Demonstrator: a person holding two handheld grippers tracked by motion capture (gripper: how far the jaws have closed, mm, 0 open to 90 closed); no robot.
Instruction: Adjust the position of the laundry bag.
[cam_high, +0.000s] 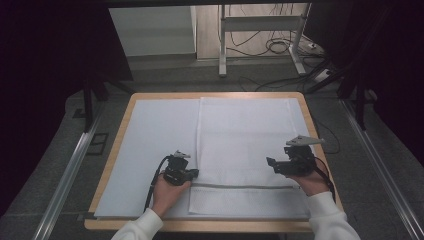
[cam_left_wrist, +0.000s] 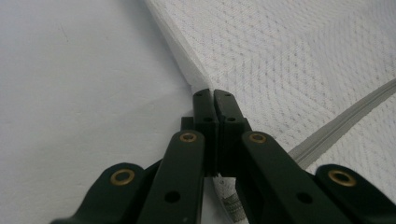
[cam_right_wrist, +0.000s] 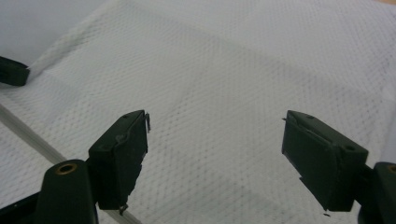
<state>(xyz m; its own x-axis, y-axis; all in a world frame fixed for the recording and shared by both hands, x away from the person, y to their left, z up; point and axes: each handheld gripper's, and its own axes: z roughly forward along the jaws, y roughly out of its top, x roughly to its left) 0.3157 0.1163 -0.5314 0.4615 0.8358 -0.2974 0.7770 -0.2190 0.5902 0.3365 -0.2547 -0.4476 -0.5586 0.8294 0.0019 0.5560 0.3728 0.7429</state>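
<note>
White waffle-textured cloth (cam_high: 245, 145) lies flat on the right half of the desk (cam_high: 117, 135), over a pale sheet (cam_high: 155, 145) that covers most of the desk top. The cloth's long axis runs away from me, from the near desk edge toward the far one; a grey band (cam_high: 245, 186) crosses it near my end, from side to side. My left gripper (cam_high: 181, 171) sits at the cloth's left edge, just above that band. In the left gripper view its jaws are clenched together at the cloth's border (cam_left_wrist: 189, 77), with the tips on the edge; I judge that they pinch the hem, though the fabric between the pads is too thin to make out plainly. My right gripper (cam_high: 290, 162) is over the cloth's right side, near its right edge and about level with the left one. In the right gripper view its jaws stand wide apart and released, with bare cloth (cam_right_wrist: 219, 93) below and between them and nothing grasped. The left gripper's tip (cam_right_wrist: 13, 71) appears far off at the cloth's other edge. The coming move, as I judge it, turns on the right edge: it lies just outboard of the right jaws, so that hand is the nearer one to take it, matching the left grip across the cloth's short axis.
</note>
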